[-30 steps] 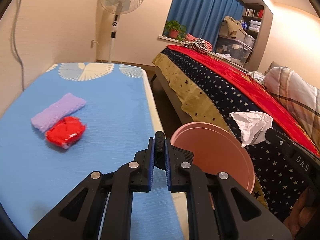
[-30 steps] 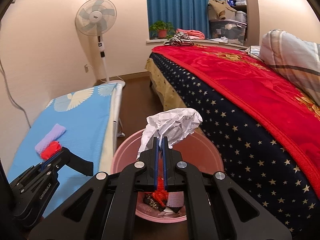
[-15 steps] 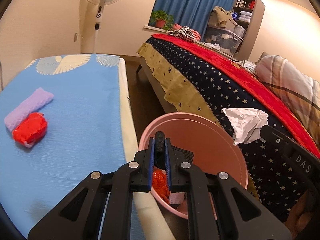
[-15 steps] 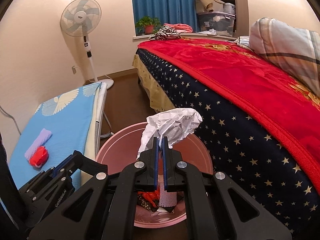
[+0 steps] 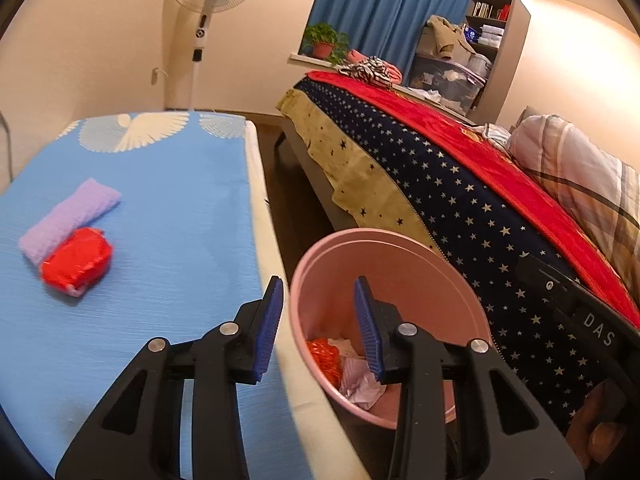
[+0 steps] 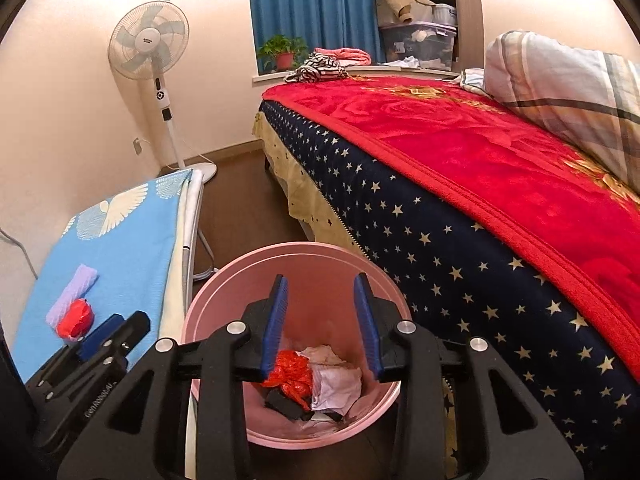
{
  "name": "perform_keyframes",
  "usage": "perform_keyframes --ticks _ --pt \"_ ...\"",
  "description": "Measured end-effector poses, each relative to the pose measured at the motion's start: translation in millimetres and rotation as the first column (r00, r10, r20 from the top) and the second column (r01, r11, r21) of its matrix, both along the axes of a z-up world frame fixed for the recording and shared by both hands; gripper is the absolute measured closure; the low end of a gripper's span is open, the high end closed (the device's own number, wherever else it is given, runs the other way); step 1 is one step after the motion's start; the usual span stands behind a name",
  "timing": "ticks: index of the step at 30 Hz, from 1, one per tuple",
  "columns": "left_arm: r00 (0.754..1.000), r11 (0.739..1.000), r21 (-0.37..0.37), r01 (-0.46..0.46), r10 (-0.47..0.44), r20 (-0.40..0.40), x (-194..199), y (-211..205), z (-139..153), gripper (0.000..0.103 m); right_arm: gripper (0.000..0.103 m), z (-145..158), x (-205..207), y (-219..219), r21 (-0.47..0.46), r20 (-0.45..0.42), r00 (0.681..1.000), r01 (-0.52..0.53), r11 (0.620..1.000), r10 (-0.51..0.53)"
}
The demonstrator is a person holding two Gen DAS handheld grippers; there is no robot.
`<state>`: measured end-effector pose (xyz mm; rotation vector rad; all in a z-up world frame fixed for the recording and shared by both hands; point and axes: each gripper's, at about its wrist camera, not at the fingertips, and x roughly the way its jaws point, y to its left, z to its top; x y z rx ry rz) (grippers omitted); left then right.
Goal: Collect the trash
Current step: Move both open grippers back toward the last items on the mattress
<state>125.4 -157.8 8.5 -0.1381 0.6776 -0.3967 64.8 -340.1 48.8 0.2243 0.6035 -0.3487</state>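
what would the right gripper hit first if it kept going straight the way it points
Probably the crumpled white paper inside the round pink plastic bin; the right gripper, opening and empty, points down into it. Depth is unclear.

- We see the pink bin [image 6: 224,280] only in part: the right gripper [image 6: 320,320] covers its near rim, and its base is hidden.
- A black item [image 6: 286,402] under the red wrapper [image 6: 290,372] cannot be identified.
- The left gripper [image 6: 100,344] is cut off by the frame edge.
- Book titles on the shelf [image 5: 486,10] are too small to read.
- The hand [image 5: 600,428] at the left view's lower right is mostly hidden.
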Motion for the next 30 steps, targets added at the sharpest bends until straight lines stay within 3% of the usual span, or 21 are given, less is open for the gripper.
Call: perform_keyframes --ticks 13,30 --pt "0.996 0.998 0.000 -0.064 0.064 0.057 -20 44 22 0.076 0.068 15 -12 32 -0.017 0.038 0.997 -0.071 0.997 0.072" --pt "0.986 0.989 -0.001 -0.149 0.149 0.073 -24 93 27 0.077 0.068 21 0 78 -0.014 0.059 0.983 -0.171 0.985 0.172"
